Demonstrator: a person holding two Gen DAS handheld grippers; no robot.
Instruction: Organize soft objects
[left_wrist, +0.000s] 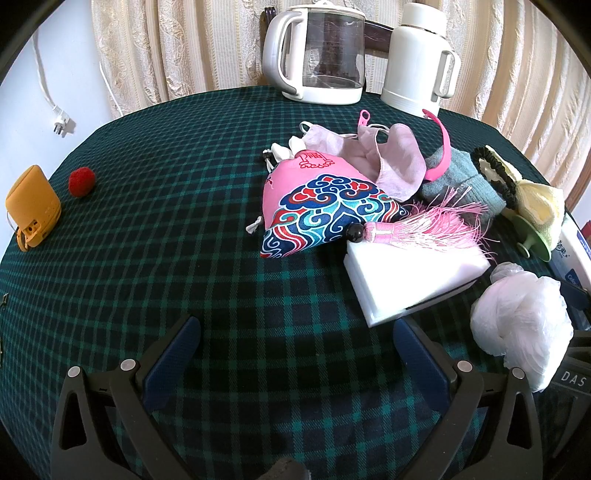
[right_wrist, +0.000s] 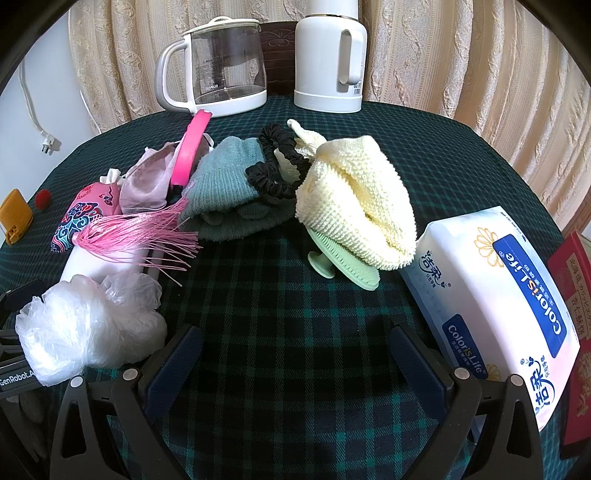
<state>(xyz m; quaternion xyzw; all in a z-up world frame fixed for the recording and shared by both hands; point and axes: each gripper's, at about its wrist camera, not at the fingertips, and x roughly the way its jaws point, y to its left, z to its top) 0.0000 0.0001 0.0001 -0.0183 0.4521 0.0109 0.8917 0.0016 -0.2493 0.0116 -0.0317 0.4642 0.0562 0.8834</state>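
A pile of soft things lies on the plaid tablecloth (left_wrist: 184, 229). The pink embroidered pouch (left_wrist: 317, 210) with a pink tassel (left_wrist: 417, 229) lies ahead of my left gripper (left_wrist: 295, 339), which is open and empty above the cloth. Behind the pouch are pale pink masks (left_wrist: 388, 162), a teal knit piece (right_wrist: 221, 181), a black scrunchie (right_wrist: 273, 166) and a cream knitted cloth (right_wrist: 354, 199). A crumpled white plastic bag (right_wrist: 88, 328) sits left of my right gripper (right_wrist: 295, 343), which is open and empty. A red pompom (left_wrist: 82, 181) lies far left.
A glass kettle (left_wrist: 317, 55) and a white thermos jug (left_wrist: 417, 59) stand at the back by the curtain. A white box (left_wrist: 410, 280) lies under the tassel. A tissue pack (right_wrist: 502, 306) lies right, a green silicone brush (right_wrist: 343, 266) under the cream cloth, an orange device (left_wrist: 31, 206) far left.
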